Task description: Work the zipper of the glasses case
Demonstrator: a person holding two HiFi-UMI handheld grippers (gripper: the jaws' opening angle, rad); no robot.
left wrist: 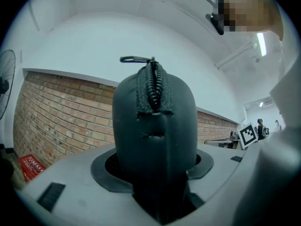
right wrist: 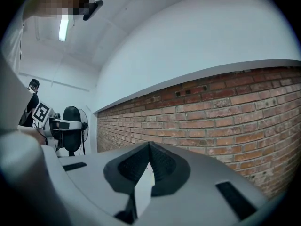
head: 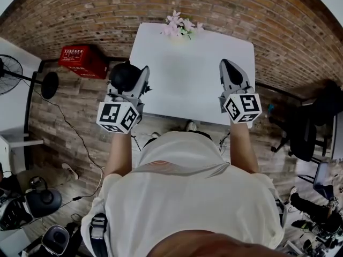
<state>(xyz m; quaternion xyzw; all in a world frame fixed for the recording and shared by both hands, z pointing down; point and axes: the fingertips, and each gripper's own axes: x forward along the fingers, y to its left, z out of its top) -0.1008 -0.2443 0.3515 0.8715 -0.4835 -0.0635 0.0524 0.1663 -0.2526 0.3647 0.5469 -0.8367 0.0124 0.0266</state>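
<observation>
Ahead of the left tongs (head: 132, 80), pinching the glasses case (left wrist: 155, 126), and the right tongs (head: 228, 66), pressed together: a table (head: 194, 84), flowers (head: 180, 27) at its far edge.

White rectangular table (head: 193, 79) is set ahead, with the red brick wall (head: 80, 15) behind it. A bunch of pink flowers (head: 179, 25) is placed on its far edge. A red plastic crate (head: 83, 60) is noted on the floor to the left, and a black pedestal fan (head: 8, 74) farther left. A black office chair (head: 305, 133) is seen to the right. A dark zippered glasses case (left wrist: 155, 126) is gripped in the left gripper (head: 128, 73) over the near-left corner. The right gripper (head: 229, 68), jaws together, is held over the near-right edge, well apart.
</observation>
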